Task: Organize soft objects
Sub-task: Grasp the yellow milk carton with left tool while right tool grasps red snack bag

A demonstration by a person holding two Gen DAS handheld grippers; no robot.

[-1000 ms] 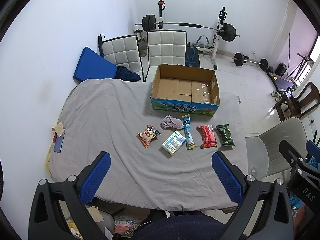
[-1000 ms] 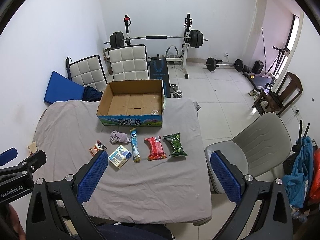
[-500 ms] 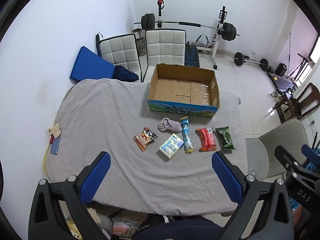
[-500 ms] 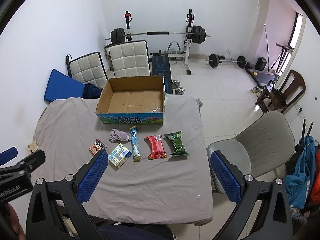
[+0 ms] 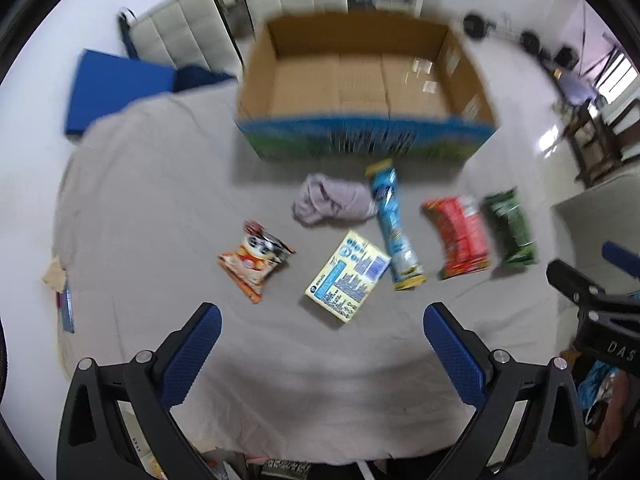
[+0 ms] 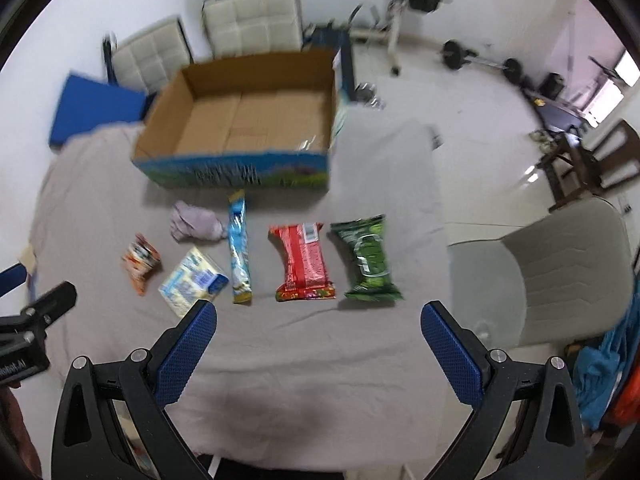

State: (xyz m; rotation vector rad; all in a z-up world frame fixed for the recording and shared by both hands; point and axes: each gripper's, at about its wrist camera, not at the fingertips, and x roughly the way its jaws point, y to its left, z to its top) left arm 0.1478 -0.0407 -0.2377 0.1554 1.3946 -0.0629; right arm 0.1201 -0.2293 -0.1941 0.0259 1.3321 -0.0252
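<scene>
grey table (image 5: pixel 168 208), empty cardboard box (image 5: pixel 360 80) at rear

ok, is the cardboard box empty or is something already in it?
Empty. The cardboard box is open at the top, and both views show only its bare brown floor. The snack packs and cloth lie on the table in front.

Beyond my surface's grey cloth (image 6: pixel 360 360), two white quilted chairs (image 6: pixel 252 24) stand against the wall, a blue padded mat (image 5: pixel 116 92) leaning beside them. I see a barbell rack (image 6: pixel 404 8) behind, loose dumbbells (image 6: pixel 480 60) on the floor, and a grey plastic chair (image 6: pixel 560 268) to my right.
</scene>
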